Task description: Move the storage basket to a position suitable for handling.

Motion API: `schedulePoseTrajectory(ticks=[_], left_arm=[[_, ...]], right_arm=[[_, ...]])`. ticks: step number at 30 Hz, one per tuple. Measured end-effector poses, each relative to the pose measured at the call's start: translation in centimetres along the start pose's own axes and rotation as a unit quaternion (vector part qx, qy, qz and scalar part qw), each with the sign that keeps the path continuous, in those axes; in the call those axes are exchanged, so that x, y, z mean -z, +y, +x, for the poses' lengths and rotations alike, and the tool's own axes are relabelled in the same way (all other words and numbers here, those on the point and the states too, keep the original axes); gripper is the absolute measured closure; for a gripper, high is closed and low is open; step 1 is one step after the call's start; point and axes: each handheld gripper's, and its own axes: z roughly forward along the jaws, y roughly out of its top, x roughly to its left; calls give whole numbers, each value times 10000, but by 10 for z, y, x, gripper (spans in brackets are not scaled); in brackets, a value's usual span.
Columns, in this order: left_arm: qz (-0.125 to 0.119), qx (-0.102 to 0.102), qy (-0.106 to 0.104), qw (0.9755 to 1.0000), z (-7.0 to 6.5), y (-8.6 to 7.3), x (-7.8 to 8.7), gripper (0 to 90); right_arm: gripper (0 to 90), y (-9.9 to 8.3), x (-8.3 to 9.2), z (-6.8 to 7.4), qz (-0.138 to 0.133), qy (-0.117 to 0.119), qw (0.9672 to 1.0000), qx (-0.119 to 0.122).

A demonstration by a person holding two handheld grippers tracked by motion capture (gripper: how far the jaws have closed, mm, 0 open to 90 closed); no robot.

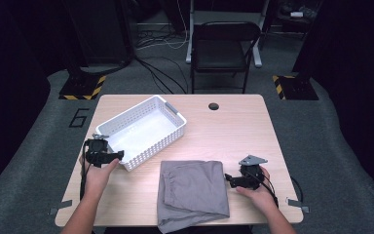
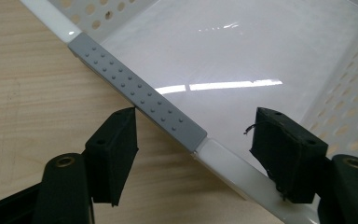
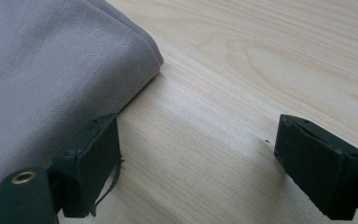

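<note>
While left gripper [image 2: 193,154] straddles basket [image 1: 168,127] near rim, jaws apart, one inside, one outside, pads not yet pressing; grey handle strip [image 2: 140,100] just ahead. Rim runs diagonally between pads. Right gripper [image 3: 198,163] released, beside cloth [image 1: 192,192] edge.

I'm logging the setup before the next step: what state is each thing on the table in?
White basket: upright, empty.
Grey cloth: folded, flat on the table.
Left gripper: jaws open, straddling the basket's rim by its grey handle.
Right gripper: jaws open, holding nothing, at the cloth's edge.
</note>
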Motion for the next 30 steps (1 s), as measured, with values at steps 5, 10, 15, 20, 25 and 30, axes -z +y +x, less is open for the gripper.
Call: schedulePoseTrajectory(ticks=[5,10,15,20,25,30], left_arm=[[-10,53,129,9999,0,14,-10,420],[-33,27,231,9997,0,22,-18,472],[-72,-32,283,9996,0,33,-28,527],[-180,14,211,9996,-1,39,-35,569],[-282,61,50,9996,-6,47,-43,605],[-346,17,-205,9992,-17,51,-50,625]], right_arm=[[136,0,0,0,3,15,10000,-11],[136,0,0,0,3,16,10000,-9],[135,0,0,0,1,-2,10000,31],[136,0,0,1,1,24,10000,-1],[136,0,0,0,39,32,10000,55],[136,0,0,0,16,25,10000,50]])
